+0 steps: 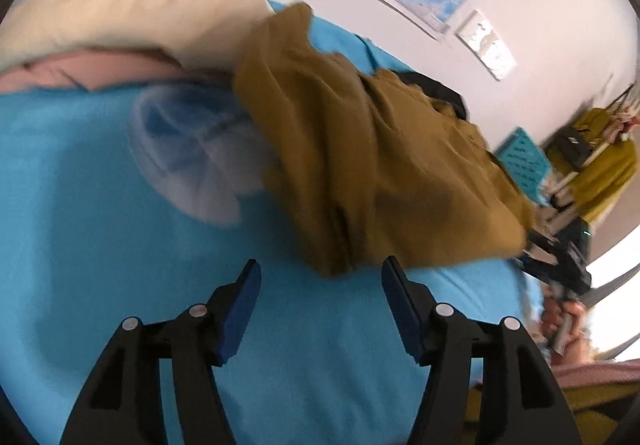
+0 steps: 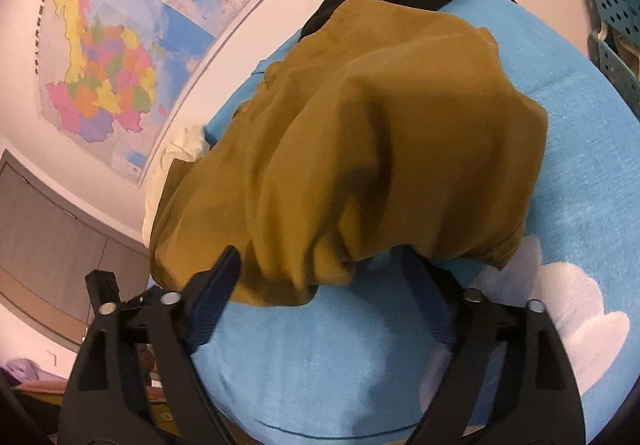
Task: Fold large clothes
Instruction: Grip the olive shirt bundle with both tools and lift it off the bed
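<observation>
Mustard garment lies bunched on blue blanket. Left gripper, right gripper: jaws open, empty. Folding unstarted; next, grasp near hem, spread flat.

No legible text anywhere.

The crumpled mustard-brown cloth garment looked matt and soft. The bright blue fleecy blanket beneath looked napped. The grippers' black plastic arms carried shiny metal pins.
</observation>
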Tool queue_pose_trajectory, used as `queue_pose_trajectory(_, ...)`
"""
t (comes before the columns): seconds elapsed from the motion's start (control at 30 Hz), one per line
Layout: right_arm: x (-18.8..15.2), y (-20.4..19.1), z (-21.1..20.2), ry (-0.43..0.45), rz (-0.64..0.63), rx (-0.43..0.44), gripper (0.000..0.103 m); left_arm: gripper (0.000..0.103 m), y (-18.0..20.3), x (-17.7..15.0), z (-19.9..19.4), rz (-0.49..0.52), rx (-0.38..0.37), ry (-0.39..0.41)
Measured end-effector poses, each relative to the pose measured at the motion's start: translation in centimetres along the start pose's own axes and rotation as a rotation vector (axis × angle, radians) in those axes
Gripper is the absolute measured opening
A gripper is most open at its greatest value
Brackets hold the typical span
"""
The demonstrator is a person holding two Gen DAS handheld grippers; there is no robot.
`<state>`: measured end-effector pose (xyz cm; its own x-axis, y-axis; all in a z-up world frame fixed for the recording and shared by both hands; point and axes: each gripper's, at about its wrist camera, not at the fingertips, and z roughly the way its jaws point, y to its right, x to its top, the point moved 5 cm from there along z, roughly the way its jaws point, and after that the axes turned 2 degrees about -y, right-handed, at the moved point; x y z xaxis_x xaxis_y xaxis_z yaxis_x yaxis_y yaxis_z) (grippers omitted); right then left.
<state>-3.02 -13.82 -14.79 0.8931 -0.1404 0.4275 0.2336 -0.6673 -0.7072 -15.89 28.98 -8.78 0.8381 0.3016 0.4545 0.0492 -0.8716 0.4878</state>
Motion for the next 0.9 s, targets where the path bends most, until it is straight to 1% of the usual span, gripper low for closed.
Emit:
queue_pose_trajectory(0.1, 0.0, -0.3, 0.6, -0.001, -0.022, -0.010, 0.092, 0.061, 1.4, -1.0, 1.2, 0.010, -0.080, -0.039)
queue_pose_trajectory(0.13, 0.2, -0.6, 1.0, 0.000, -0.028, -0.011, 0.093, 0.064, 1.7, -1.0, 1.6, 0.008, -0.096, -0.042)
queue_pose_trajectory(0.17, 0.4, -0.8, 1.3, -0.003, -0.032, -0.005, 0.093, 0.071, 2.0, -0.8, 1.9, 0.011, -0.104, -0.031)
queue_pose_trajectory(0.2, 0.7, -1.0, 1.7, -0.001, -0.024, -0.003, 0.093, 0.072, 2.4, -0.6, 2.2, 0.014, -0.120, -0.023)
queue_pose_trajectory(0.27, 1.1, -1.3, 2.4, 0.004, -0.023, -0.005, 0.093, 0.075, 2.7, 0.5, 3.2, -0.012, -0.136, -0.021)
queue_pose_trajectory(0.3, 1.3, -1.5, 2.7, 0.010, -0.023, -0.012, 0.093, 0.079, 2.7, 1.0, 3.5, -0.028, -0.152, -0.017)
queue_pose_trajectory(0.37, 1.7, -1.6, 3.1, 0.029, -0.012, -0.011, 0.093, 0.083, 2.5, 1.7, 3.9, -0.080, -0.189, -0.011)
queue_pose_trajectory(0.4, 2.0, -1.7, 3.3, 0.038, -0.004, -0.012, 0.093, 0.084, 2.3, 2.1, 4.1, -0.109, -0.210, -0.009)
queue_pose_trajectory(0.47, 2.3, -1.6, 3.6, 0.053, 0.014, -0.013, 0.093, 0.084, 2.1, 2.6, 4.4, -0.151, -0.223, 0.003)
queue_pose_trajectory(0.53, 2.8, -1.6, 3.9, 0.066, 0.029, -0.015, 0.093, 0.084, 2.3, 3.1, 4.6, -0.175, -0.227, 0.008)
queue_pose_trajectory(0.57, 3.1, -1.7, 4.3, 0.069, 0.034, -0.015, 0.093, 0.084, 2.4, 3.5, 4.9, -0.183, -0.216, 0.012)
queue_pose_trajectory(0.6, 3.5, -1.7, 4.6, 0.072, 0.036, -0.023, 0.093, 0.087, 2.6, 3.8, 5.1, -0.188, -0.208, 0.016)
queue_pose_trajectory(0.67, 4.1, -1.7, 5.1, 0.099, 0.042, -0.040, 0.093, 0.089, 2.8, 4.4, 5.6, -0.208, -0.202, 0.024)
queue_pose_trajectory(0.7, 4.3, -1.8, 5.3, 0.104, 0.042, -0.048, 0.095, 0.089, 2.9, 4.7, 5.8, -0.222, -0.196, 0.028)
queue_pose_trajectory(0.8, 4.9, -2.0, 6.1, 0.114, 0.037, -0.069, 0.094, 0.088, 2.7, 5.3, 6.2, -0.245, -0.183, 0.035)
queue_pose_trajectory(0.83, 5.0, -1.9, 6.1, 0.110, 0.034, -0.072, 0.091, 0.087, 2.7, 5.4, 6.2, -0.247, -0.173, 0.038)
queue_pose_trajectory(0.87, 5.0, -1.7, 6.1, 0.107, 0.031, -0.076, 0.080, 0.083, 2.7, 5.4, 6.2, -0.242, -0.154, 0.037)
queue_pose_trajectory(0.9, 5.0, -1.2, 6.0, 0.104, 0.034, -0.091, 0.072, 0.080, 2.7, 5.4, 6.3, -0.239, -0.136, 0.036)
